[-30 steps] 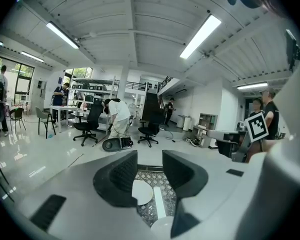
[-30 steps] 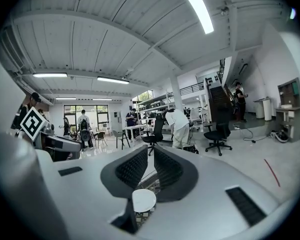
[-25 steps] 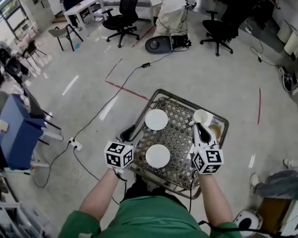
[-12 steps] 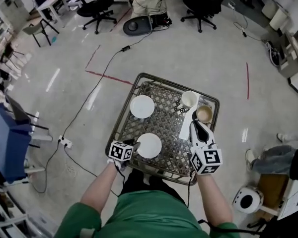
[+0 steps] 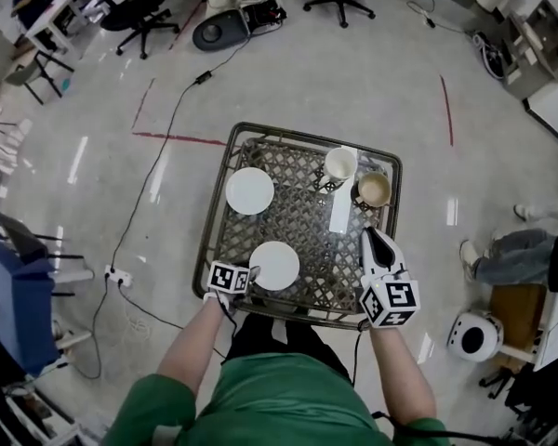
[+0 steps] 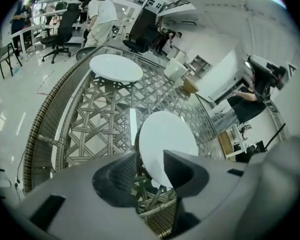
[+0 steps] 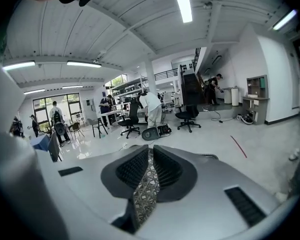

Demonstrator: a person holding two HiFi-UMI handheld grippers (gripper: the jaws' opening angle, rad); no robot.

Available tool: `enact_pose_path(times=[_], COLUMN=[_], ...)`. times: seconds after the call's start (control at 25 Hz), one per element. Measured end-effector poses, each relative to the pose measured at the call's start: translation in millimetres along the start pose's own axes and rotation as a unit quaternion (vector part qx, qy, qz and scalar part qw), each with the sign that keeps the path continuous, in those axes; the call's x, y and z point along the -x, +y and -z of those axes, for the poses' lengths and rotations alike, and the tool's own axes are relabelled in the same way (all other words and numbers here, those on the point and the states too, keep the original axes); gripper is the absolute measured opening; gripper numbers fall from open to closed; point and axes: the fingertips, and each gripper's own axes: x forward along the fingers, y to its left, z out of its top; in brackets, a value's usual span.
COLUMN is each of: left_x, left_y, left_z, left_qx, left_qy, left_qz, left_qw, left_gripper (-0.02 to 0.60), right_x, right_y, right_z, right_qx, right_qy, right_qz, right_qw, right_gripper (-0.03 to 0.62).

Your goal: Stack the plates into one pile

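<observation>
Bright, even light; fisheye-warped edges

Ahead of your right gripper (image 5: 371,238), a white cup (image 5: 339,163) and a tan bowl (image 5: 374,190) stand side by side on the wicker lattice table (image 5: 302,216), with a white strip (image 5: 340,210) lying flat nearer the gripper.

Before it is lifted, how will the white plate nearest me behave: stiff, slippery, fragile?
The near plate looks thin and glossy, so probably stiff but slippery at the rim. It seems ceramic, so likely breakable if dropped. Lying flat on the woven table, it should slide, not roll.
</observation>
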Motion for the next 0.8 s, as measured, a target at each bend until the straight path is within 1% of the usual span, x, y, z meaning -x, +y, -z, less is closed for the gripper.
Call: enact_pose_path(times=[0.24, 0.4, 0.56, 0.6, 0.64, 0.72, 0.8], left_x=[-1.3, -1.4, -0.6, -0.4, 0.5, 5.8, 15.5], left_y=[0.5, -2.3, -1.2, 0.7, 3.3, 7.4, 7.3], left_z=[-2.3, 3.0, 0.3, -0.2, -1.2, -6.4, -16.6], left_qx=[0.042, 0.023, 0.033, 0.033, 0.031, 0.024, 0.025], left_qy=[-0.017, -0.011, -0.021, -0.025, -0.03, -0.045, -0.066], left_qz=[0.019, 0.027, 0.023, 0.018, 0.011, 0.0, 0.007], left_qw=[0.9988, 0.9993, 0.999, 0.999, 0.999, 0.9987, 0.9975], left_gripper=[0.178, 0.175, 0.141, 0.125, 0.082, 0.066, 0.055], right_x=[-3.8, -4.4, -7.3, -8.4, -9.6, -11.9, -14.3], right_y=[5.3, 15.6, 22.0, 23.5, 25.1, 28.4, 31.1], right_z=[12.0, 18.5, 20.3, 22.1, 24.0, 26.6, 27.1], right_qx=[-0.017, -0.016, -0.015, -0.015, -0.015, -0.02, -0.024], right_qy=[0.009, 0.015, 0.021, 0.024, 0.026, 0.029, 0.031], right_qz=[0.006, 0.008, 0.008, 0.008, 0.007, 0.007, 0.009], right_qw=[1.0, 1.0, 1.0, 1.0, 1.0, 0.999, 0.999], right_gripper=[0.049, 0.048, 0.048, 0.048, 0.048, 0.047, 0.044])
